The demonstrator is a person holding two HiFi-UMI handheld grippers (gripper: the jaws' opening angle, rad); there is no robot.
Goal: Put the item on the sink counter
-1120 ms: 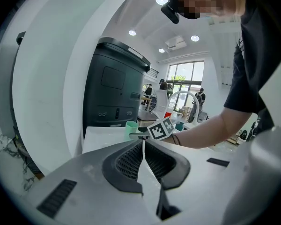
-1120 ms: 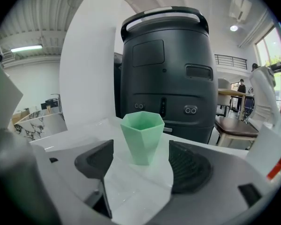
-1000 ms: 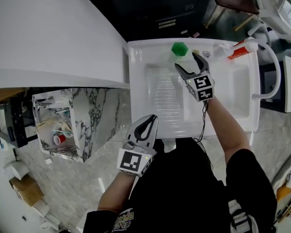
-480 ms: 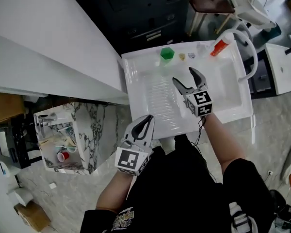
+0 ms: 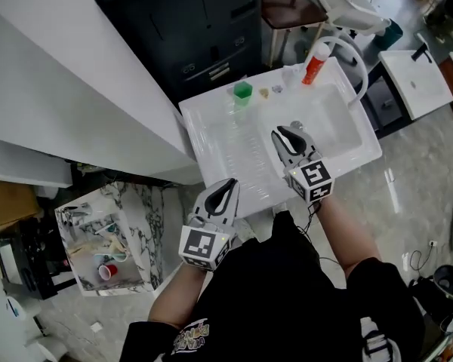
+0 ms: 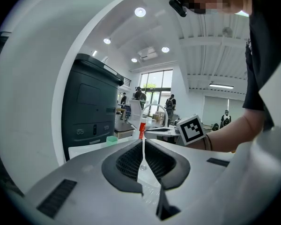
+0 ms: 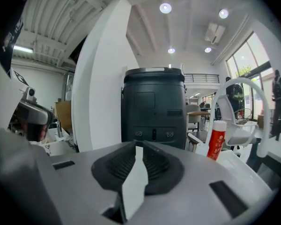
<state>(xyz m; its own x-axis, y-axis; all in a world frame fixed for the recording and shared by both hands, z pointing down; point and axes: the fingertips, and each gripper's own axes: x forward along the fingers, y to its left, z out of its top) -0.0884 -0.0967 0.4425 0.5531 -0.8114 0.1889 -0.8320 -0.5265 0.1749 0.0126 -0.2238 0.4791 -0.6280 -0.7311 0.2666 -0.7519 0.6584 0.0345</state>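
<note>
A green-capped item (image 5: 242,90) stands on the back ledge of the white sink counter (image 5: 204,138), left of a red and white tube (image 5: 314,62). My right gripper (image 5: 287,133) hovers over the draining board and basin, well short of the green item. Its jaws have just been closing and now meet at the tips with nothing between them. My left gripper (image 5: 230,183) is at the sink's front edge, shut and empty. The left gripper view shows the left gripper (image 6: 143,142), the green item (image 6: 112,139) and the tube (image 6: 141,130). The right gripper view shows the right gripper (image 7: 136,146) and the tube (image 7: 217,144).
A white arched faucet (image 5: 353,51) stands at the sink's far right corner. A dark grey cabinet (image 5: 204,21) is behind the sink and a white wall (image 5: 60,89) to its left. A marble-patterned box (image 5: 109,240) with cups sits on the floor at the left.
My right gripper has pulled back from the green item toward the person and its jaws have gone from wide open to closed. The green item stays on the ledge. The left gripper has risen slightly.
</note>
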